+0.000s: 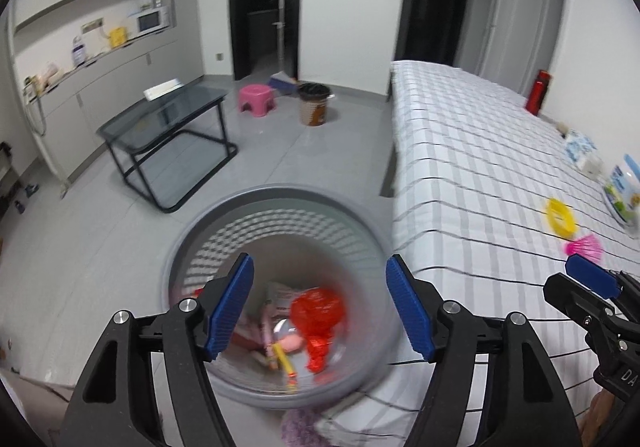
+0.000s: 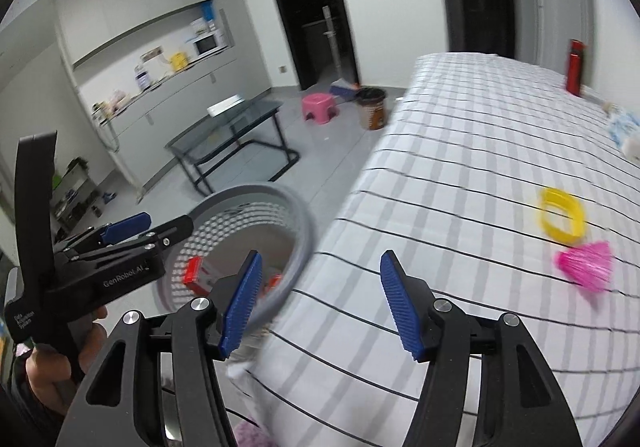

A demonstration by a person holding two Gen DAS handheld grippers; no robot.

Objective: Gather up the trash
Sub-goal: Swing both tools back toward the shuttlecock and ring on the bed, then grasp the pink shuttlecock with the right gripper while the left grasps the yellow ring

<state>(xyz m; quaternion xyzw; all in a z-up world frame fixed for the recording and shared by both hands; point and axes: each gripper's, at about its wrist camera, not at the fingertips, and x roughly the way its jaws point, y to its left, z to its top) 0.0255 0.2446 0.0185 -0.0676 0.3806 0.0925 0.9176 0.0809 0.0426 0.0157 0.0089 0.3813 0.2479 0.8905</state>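
A: Starting at the left: where do we stand?

B: Our left claw is spread wide and empty above the grey mesh bin, which holds red wrappers.

A: And moving right?

B: Our right claw is also wide and empty, over the bed. The yellow ring and pink piece lie on the bed, ahead and to the right. We judge the right claw nearer.

A glass table, pink stool and microwave stand apart.
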